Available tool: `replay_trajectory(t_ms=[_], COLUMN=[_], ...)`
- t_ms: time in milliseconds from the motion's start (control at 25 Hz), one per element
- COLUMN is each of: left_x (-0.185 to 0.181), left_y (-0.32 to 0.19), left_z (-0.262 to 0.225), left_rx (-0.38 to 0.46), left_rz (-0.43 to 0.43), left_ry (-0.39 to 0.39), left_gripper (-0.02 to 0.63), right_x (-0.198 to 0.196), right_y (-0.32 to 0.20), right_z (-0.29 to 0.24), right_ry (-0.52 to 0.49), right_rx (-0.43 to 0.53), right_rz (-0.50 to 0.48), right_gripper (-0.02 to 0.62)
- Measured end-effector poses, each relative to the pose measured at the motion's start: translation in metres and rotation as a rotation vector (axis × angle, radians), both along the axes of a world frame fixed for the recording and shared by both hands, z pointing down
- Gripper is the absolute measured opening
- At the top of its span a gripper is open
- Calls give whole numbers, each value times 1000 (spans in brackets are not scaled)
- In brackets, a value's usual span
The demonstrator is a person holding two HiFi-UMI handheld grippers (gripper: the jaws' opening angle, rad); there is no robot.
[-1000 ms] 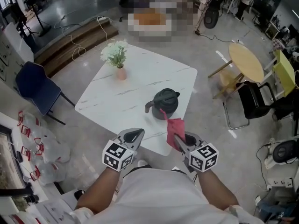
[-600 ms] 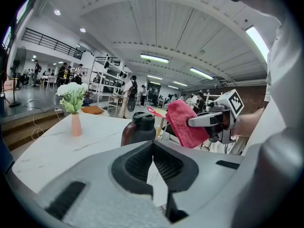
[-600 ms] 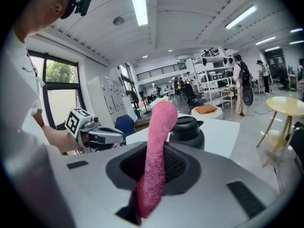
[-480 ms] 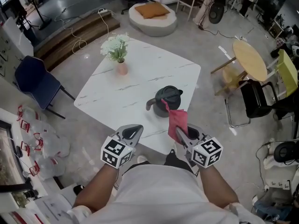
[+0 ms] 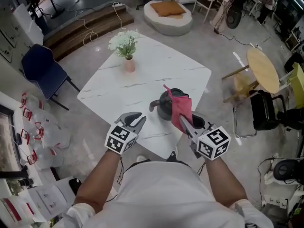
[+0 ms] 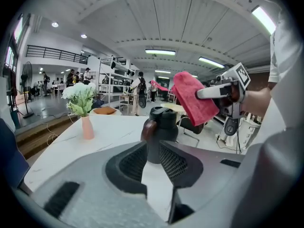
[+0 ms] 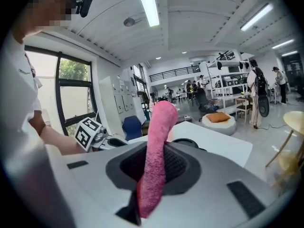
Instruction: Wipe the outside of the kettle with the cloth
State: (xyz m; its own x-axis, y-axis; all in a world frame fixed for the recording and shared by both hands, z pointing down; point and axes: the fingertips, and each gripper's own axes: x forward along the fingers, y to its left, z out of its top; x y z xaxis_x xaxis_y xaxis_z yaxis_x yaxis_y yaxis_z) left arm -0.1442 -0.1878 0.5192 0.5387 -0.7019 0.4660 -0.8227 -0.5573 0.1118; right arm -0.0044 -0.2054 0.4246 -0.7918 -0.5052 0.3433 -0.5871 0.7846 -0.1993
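A dark green kettle (image 5: 167, 103) stands near the front edge of the white marble table (image 5: 142, 75); its handle points left. My right gripper (image 5: 186, 121) is shut on a pink cloth (image 5: 181, 108), which stands up from the jaws in front of the kettle's right side. In the right gripper view the cloth (image 7: 156, 156) is pinched between the pads, with the kettle's lid (image 7: 186, 142) just behind. My left gripper (image 5: 136, 120) hovers over the table edge left of the kettle. Its jaws are opening with nothing between them, and the kettle (image 6: 160, 134) lies straight ahead of them.
A pink vase of white flowers (image 5: 126, 49) stands at the table's far left. A blue chair (image 5: 42, 70) is to the left. At the right are a round wooden table (image 5: 265, 70) and a black chair (image 5: 266, 110). A beanbag (image 5: 167, 11) lies beyond.
Both grippers have moved forward toward the kettle. The cloth has risen and now overlaps the kettle's right side. The left jaws have parted.
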Motion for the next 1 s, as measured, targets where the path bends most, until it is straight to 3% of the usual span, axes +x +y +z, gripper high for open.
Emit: replay_trajectory(t_ms=[200,480,840,1000], left_x=[5,28,49,57], left_y=[-40,-63,-76,-75], left_z=[21,42,52,52], left_rx=[-48,-68,-47,-31], left_rz=[54,227,395,475], left_ry=[-30,-138,-217,-250], left_gripper=[146,229,193,161], right_x=[-18,-51,-67,-70], right_y=[-28,-49,-71,-84], right_z=[0,15,31,41], right_ry=[59,135,170,266], right_rx=[-11,-43,-126,-91], right_rz=[-77,-173,-214,-213], right_gripper=[69,72,74,77])
